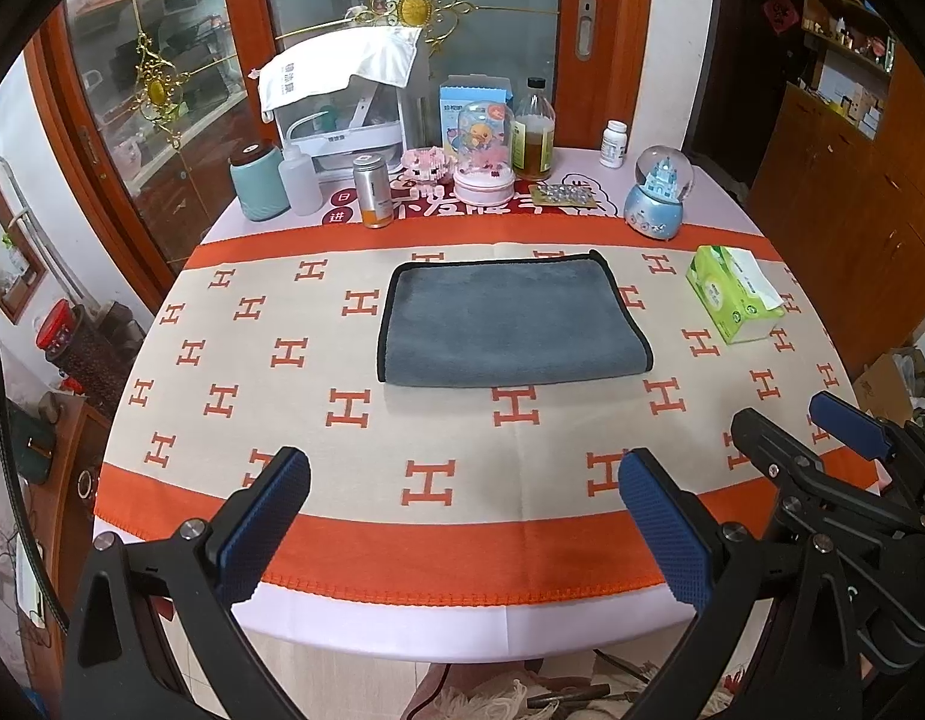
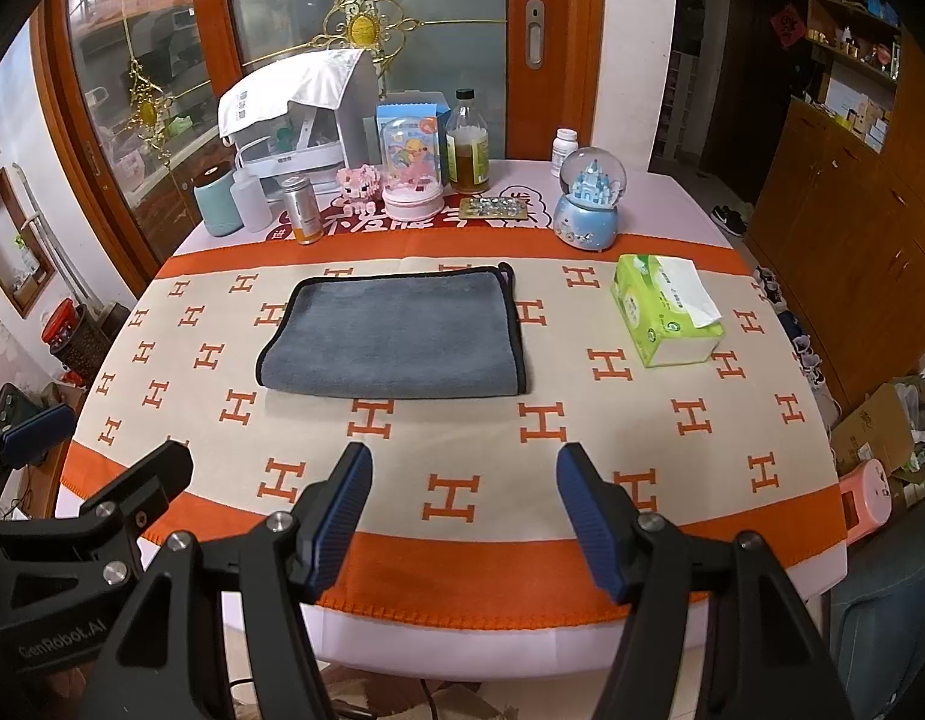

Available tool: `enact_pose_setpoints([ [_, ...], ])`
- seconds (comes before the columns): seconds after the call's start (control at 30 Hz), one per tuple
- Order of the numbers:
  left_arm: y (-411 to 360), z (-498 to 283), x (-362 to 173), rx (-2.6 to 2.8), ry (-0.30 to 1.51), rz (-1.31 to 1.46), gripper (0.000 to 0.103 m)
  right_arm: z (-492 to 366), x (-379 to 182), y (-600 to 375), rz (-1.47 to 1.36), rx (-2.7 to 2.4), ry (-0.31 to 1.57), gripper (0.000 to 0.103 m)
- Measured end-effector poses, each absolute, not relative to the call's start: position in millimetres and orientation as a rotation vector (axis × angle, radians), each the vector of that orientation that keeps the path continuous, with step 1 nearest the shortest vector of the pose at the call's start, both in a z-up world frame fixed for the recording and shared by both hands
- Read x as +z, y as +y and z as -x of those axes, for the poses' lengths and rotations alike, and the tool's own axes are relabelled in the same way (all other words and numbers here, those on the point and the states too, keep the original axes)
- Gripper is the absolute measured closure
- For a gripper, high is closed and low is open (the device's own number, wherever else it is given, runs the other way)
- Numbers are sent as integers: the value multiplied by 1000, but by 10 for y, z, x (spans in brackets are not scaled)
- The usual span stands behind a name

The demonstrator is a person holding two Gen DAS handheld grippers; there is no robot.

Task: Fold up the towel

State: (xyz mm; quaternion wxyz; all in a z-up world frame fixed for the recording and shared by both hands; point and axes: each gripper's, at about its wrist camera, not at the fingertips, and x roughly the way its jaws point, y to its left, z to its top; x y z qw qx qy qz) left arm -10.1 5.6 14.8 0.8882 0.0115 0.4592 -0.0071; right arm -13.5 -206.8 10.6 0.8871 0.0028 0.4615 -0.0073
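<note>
The grey towel [image 1: 513, 324] lies flat in the middle of the bench [image 1: 462, 546], already doubled once. Both your left gripper [image 1: 462, 531] and right gripper [image 2: 462, 519] hover near the front edge, fingers spread and empty. For the next fold, take the two corners of one short side together and lay them evenly over the other

"GenRobot.AI" on left tool [image 2: 60, 642], orange "H" marks across tablecloth [image 2: 456, 498]

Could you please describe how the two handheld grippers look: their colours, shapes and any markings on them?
Both look alike. The left gripper has a matte black angular frame with silver screw heads, and its two fingers carry long blue pads with a fine ribbed texture. The right gripper has the same build. White lettering "GenRobot.AI" shows on the black body in the right wrist view. No cables or sleeves are visible.
</note>
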Motion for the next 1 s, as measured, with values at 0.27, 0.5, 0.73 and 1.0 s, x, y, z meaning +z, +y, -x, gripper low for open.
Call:
enact_pose_setpoints([
  [0.27, 35, 91, 138, -19, 956, -27, 1, 130, 94, -2079, -14, -22, 961, 39],
  [0.5, 34, 90, 138, -18, 956, -27, 1, 129, 95, -2075, -13, -22, 961, 39],
  [0.73, 40, 91, 137, -19, 957, -27, 1, 125, 98, -2064, -13, -22, 962, 39],
  [1.0, 53, 81, 136, -19, 957, -28, 1, 126, 96, -2055, -13, -22, 962, 39],
])
